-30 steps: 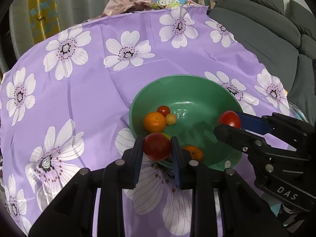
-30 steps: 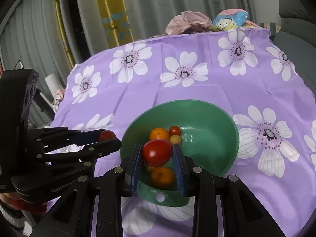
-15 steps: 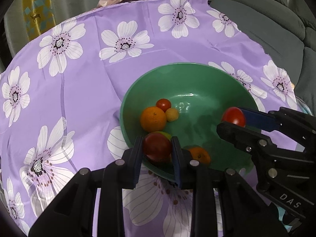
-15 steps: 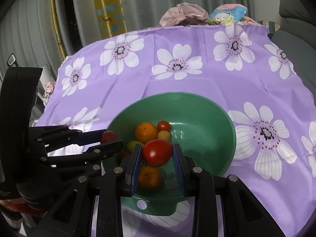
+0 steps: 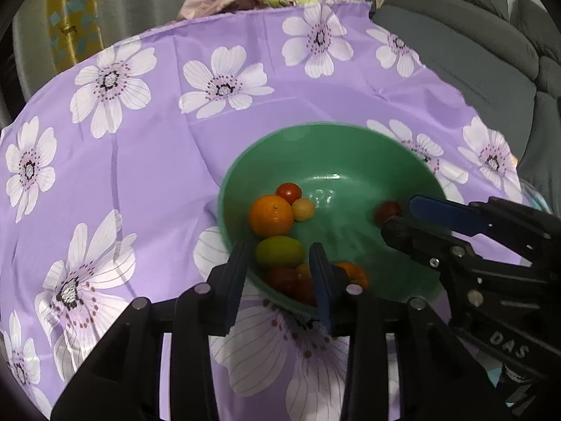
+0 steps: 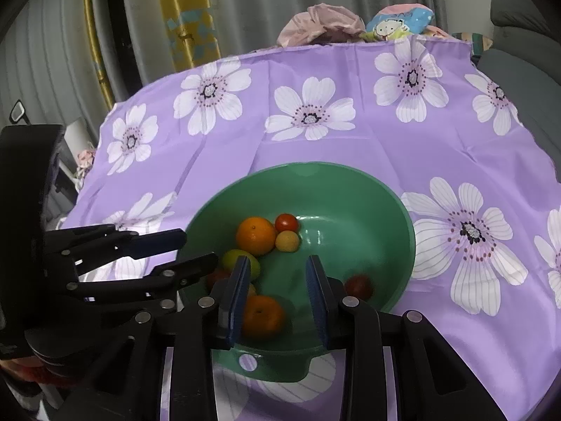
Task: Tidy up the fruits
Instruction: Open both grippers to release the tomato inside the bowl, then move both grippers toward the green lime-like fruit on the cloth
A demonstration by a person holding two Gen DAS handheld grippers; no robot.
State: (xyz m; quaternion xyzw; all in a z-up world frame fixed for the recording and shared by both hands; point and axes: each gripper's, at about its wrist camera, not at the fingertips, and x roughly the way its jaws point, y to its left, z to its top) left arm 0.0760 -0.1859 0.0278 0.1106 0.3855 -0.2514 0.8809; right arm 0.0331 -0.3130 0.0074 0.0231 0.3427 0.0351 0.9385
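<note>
A green bowl [image 5: 315, 129] [image 6: 301, 168] on the purple flowered cloth holds several fruits: an orange [image 5: 271, 215], a cherry tomato [image 5: 288, 193], a small yellow fruit [image 5: 303, 209], a green-yellow fruit [image 5: 279, 252] and a second orange [image 6: 263, 315]. My left gripper [image 5: 278, 263] hangs over the bowl's near rim with its jaws opening. A dark red tomato [image 5: 280, 279] lies loose in the bowl below them. My right gripper [image 6: 277, 263] stands open over the bowl, nothing between its pads. A blurred red tomato [image 6: 357, 286] [image 5: 387, 210] is in the bowl beside it.
The purple cloth [image 5: 157, 175] covers a round table that drops off on all sides. A grey sofa [image 5: 491, 52] stands to the right. Bundled cloth and a cartoon-print cushion [image 6: 399, 21] sit beyond the far edge. The bowl has a tab with a hole [image 6: 247, 361] at its near side.
Each gripper held a red tomato before. Both tomatoes have left the jaws and are now in the bowl. The left jaws stand a little wider.
</note>
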